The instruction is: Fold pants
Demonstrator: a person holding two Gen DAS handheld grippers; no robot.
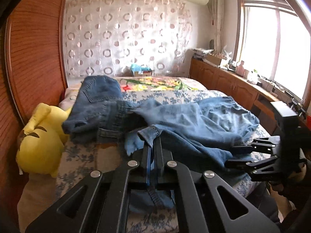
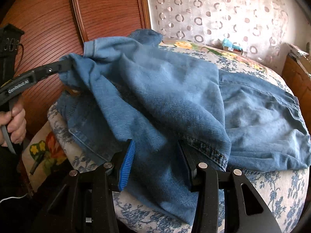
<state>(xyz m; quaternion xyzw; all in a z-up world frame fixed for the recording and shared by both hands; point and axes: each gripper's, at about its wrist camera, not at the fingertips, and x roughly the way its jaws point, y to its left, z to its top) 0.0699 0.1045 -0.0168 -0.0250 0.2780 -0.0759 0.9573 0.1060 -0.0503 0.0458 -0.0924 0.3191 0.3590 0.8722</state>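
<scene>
Blue denim pants (image 2: 165, 89) lie crumpled across the bed (image 2: 281, 194), with the darker waist part (image 1: 97, 95) toward the far left. My left gripper (image 1: 153, 138) is shut on a leg hem (image 1: 149, 133), holding it a little above the bed. From the right wrist view the left gripper (image 2: 65, 66) pinches the cloth at the left, with a hand (image 2: 14, 120) on its handle. My right gripper (image 2: 155, 142) stands open low over the near edge. A fold of denim lies between its blue pad (image 2: 127, 165) and the other finger. From the left wrist view the right gripper (image 1: 229, 155) sits at the right.
A yellow plush toy (image 1: 38, 141) rests on the bed's left side against a wooden wardrobe (image 1: 35, 58). A floral blanket (image 1: 151, 82) covers the far end. Low wooden cabinets (image 1: 233, 85) with clutter run under the window on the right.
</scene>
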